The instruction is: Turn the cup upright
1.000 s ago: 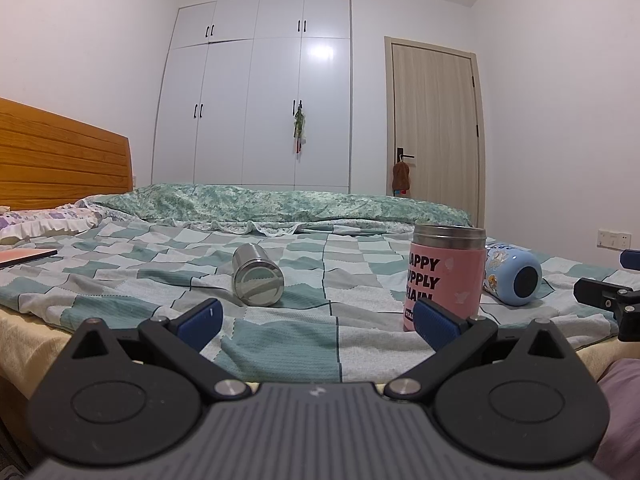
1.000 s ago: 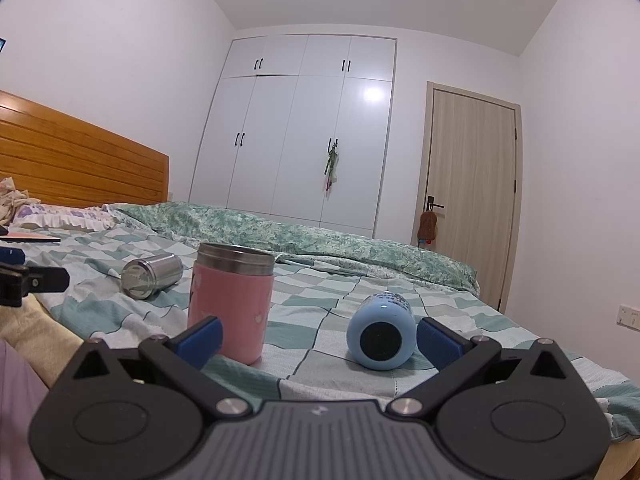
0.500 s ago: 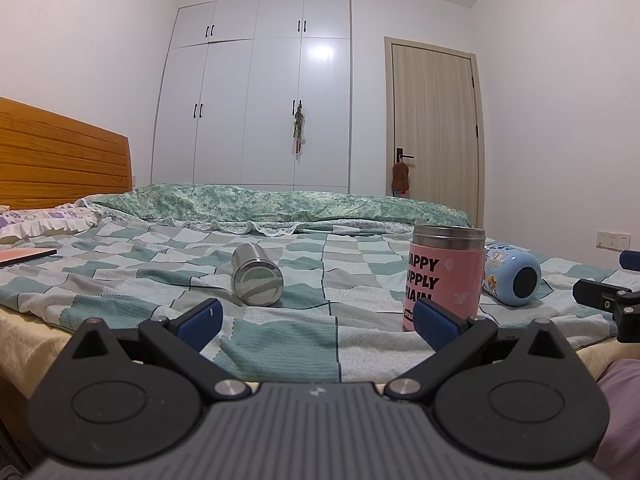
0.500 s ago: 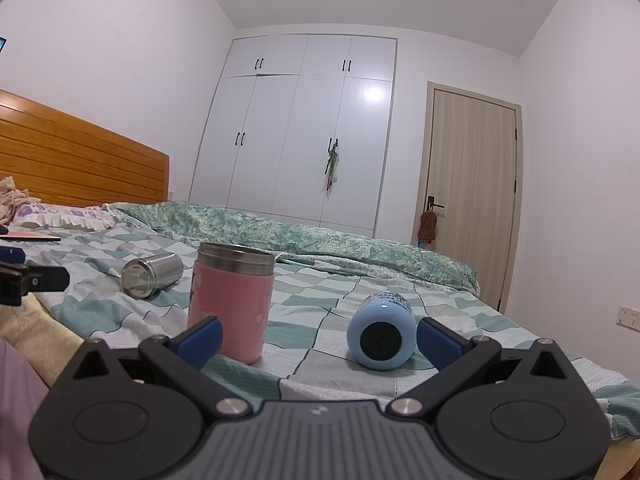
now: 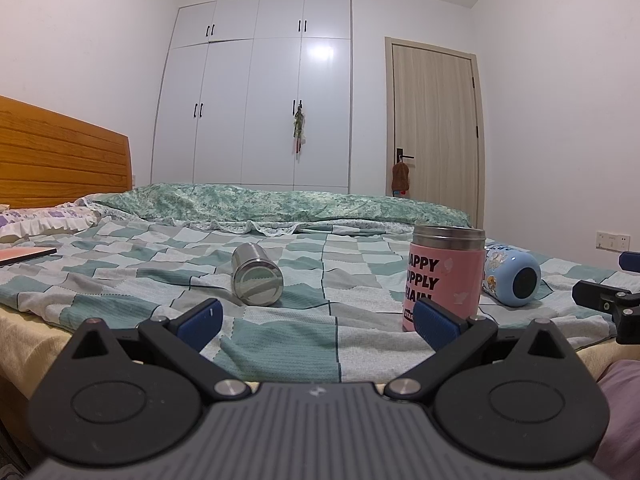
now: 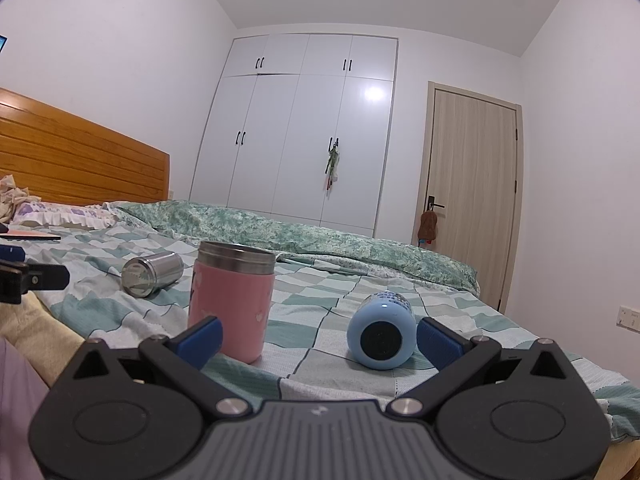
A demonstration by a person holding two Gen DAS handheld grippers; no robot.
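White wardrobe (image 5: 256,92) at centre back, wooden door (image 5: 434,128) right, headboard (image 5: 60,152) left, checked bedsheet (image 5: 320,320) across the lower frame.

Steel cup (image 5: 257,279) sideways — pink cup (image 5: 444,280) upright

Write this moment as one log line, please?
left gripper open, empty | right gripper open, empty | steel cup, blue cup on sides | pink cup upright

Steel cup (image 5: 257,279) on its side on checked bedspread, base toward camera, blue cup (image 6: 381,331) on its side, dark round end facing camera, pink cup (image 6: 231,305) upright between them, steel rim, black lettering
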